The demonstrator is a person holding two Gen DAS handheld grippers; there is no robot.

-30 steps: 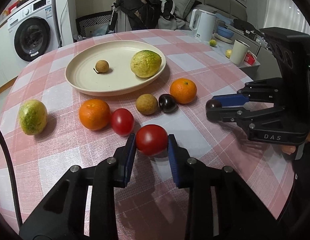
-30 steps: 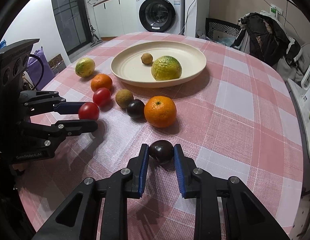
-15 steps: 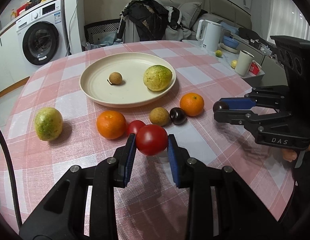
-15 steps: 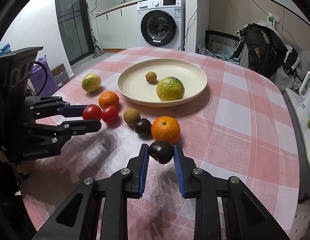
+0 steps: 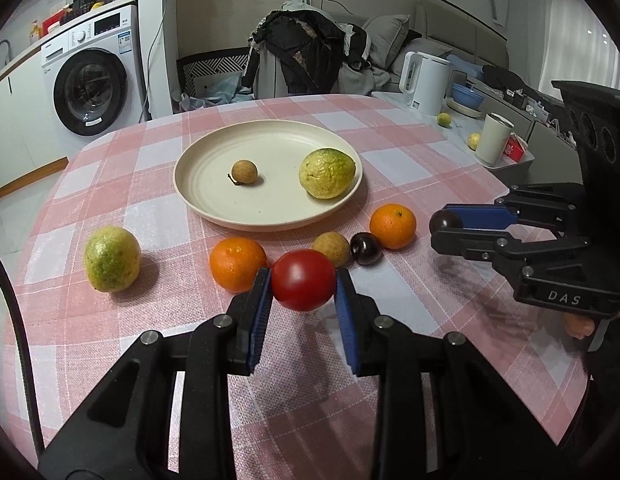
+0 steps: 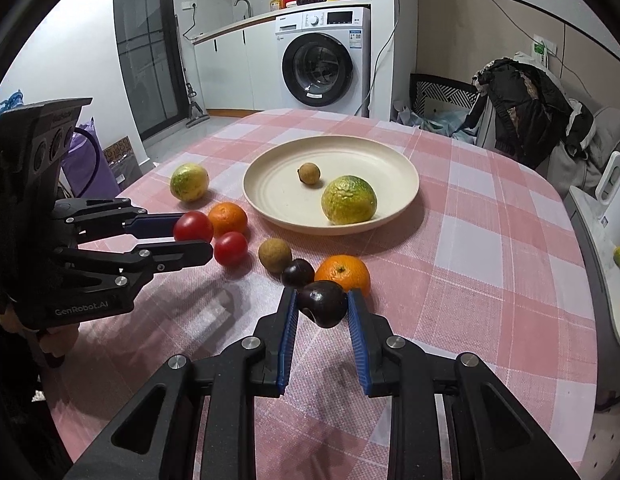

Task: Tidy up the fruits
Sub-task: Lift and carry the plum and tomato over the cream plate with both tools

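Over the last second both grippers had risen from the table with their fruit: a second earlier the tomato (image 5: 303,279) and the dark plum (image 6: 323,307) sat low near the cloth, and now each hung clear above it, with the plate (image 5: 205,196) farther below and ahead in both views. The left gripper (image 5: 303,300) was clamped on the tomato, its blue pads pressed to either side. The right gripper (image 6: 322,312) was closed on the plum in the same way, the fruit sitting out at the fingertips. On the plate lay a small brown fruit (image 5: 244,171) and a large green-yellow one (image 5: 327,173). On the cloth, near the plate's front edge, were an orange (image 5: 237,264), a brown fruit (image 5: 330,245), a second dark plum (image 5: 366,248) and another orange (image 5: 392,221); a second tomato (image 6: 230,248) showed only in the right view, beside the left gripper's fingers. A green-yellow fruit (image 5: 111,259) sat well apart to the left. The lift suggested that both picks had held and the carry to the plate was starting. The plum's hold near the fingertips looked the likelier to slip, and round fruit set on the shallow plate could roll.
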